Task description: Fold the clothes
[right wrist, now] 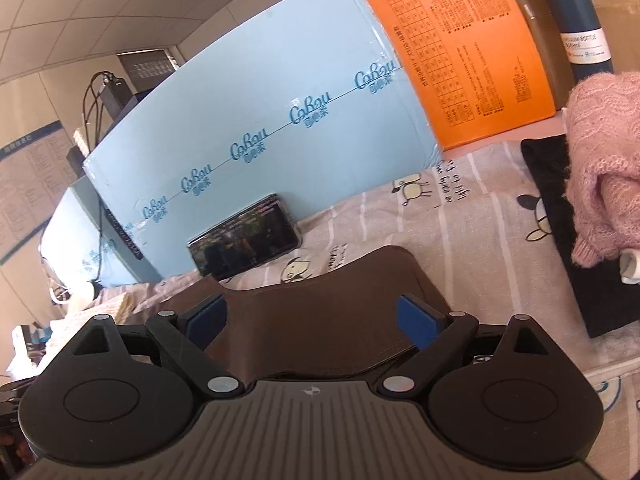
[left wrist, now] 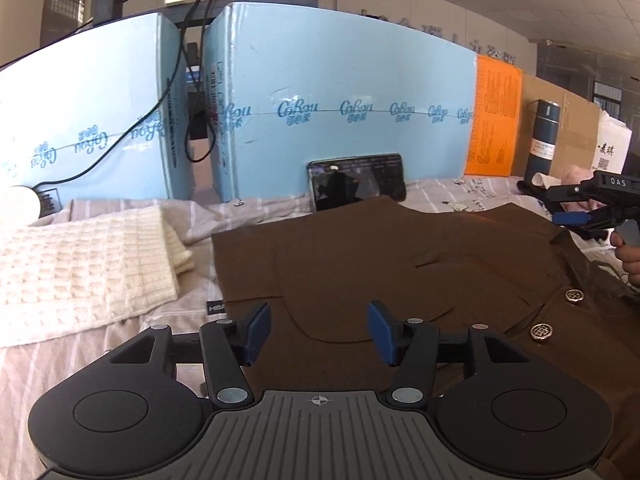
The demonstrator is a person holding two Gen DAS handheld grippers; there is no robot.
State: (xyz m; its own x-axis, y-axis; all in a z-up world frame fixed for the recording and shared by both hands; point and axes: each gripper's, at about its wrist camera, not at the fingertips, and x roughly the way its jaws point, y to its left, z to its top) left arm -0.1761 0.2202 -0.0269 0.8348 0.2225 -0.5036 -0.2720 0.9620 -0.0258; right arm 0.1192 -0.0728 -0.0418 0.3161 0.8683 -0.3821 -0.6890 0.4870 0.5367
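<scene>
Both claws, L [left wrist: 319, 330] & R [right wrist: 311, 322], agape over brown jacket [left wrist: 380, 264], hem cut off

**Brown garment spread flat, other knits set aside**

A brown garment [left wrist: 360, 264] lies spread flat on the striped bedsheet, a curved pocket seam showing and two metal buttons [left wrist: 558, 314] along its right edge. From the right wrist view one brown end [right wrist: 320, 320] lies smooth with a wavy edge. A cream ribbed knit [left wrist: 80, 264] lies folded to its left. A pink knit [right wrist: 604, 168] is heaped on a black cloth [right wrist: 592, 276].
</scene>
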